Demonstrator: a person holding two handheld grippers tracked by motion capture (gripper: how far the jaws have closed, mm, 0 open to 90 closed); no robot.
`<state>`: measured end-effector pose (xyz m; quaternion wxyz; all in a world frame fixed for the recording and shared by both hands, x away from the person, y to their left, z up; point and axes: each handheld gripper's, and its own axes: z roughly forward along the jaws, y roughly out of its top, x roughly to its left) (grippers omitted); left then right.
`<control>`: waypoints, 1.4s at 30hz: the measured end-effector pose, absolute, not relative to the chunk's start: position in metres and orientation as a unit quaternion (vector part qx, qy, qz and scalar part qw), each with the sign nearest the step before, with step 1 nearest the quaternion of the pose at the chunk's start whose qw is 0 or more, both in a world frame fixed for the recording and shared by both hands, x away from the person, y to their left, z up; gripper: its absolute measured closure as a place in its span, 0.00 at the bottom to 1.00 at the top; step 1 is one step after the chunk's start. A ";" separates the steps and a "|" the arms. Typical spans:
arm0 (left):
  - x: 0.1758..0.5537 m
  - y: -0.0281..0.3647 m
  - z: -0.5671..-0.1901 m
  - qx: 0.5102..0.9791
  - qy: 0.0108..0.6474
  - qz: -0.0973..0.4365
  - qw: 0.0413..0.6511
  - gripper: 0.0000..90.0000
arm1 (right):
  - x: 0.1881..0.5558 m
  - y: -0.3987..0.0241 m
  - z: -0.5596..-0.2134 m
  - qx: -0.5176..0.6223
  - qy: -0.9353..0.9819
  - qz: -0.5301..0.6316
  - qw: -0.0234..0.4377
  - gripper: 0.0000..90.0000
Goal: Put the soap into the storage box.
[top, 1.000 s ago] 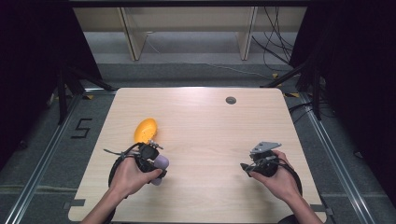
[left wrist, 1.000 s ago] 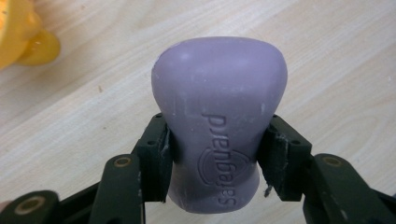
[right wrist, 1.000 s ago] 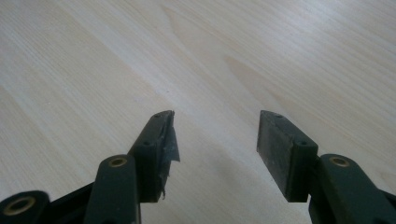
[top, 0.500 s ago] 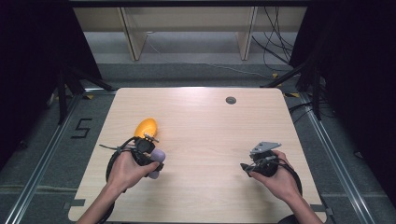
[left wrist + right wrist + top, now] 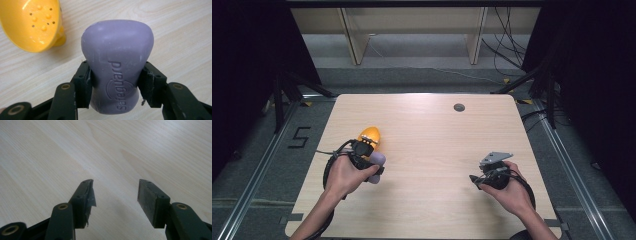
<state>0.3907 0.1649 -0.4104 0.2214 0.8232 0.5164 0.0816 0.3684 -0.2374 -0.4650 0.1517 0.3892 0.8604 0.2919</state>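
Note:
A purple bar of soap (image 5: 117,65) stamped "Safeguard" is clamped between both pads of my left gripper (image 5: 115,85), held just above the wooden table. From above, the soap (image 5: 378,160) pokes out of that gripper (image 5: 373,165) at the table's left. A yellow soap dish (image 5: 35,23) with holes and bumps lies tilted just beyond the soap; in the high view the dish (image 5: 369,135) sits right ahead of my left hand. My right gripper (image 5: 115,195) stands open over bare wood with nothing between its fingers, and in the high view it (image 5: 479,180) rests at the right front.
A small dark round grommet (image 5: 459,107) sits near the table's far edge. Light wood tabletop (image 5: 437,145) stretches between my hands. Shelf legs and cables stand on the floor beyond the table.
My left hand has carried the soap a little forward and up, closer to the yellow dish. The right hand has stayed where it was.

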 end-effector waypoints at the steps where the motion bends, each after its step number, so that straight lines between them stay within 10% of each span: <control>1: 0.392 0.166 -0.409 0.827 0.511 0.087 0.217 0.54 | 0.368 -0.237 -0.465 0.389 0.860 0.293 0.154 0.52; 42: 0.436 0.185 -0.395 0.789 0.565 0.105 0.218 0.54 | 0.368 -0.236 -0.467 0.395 0.854 0.299 0.159 0.52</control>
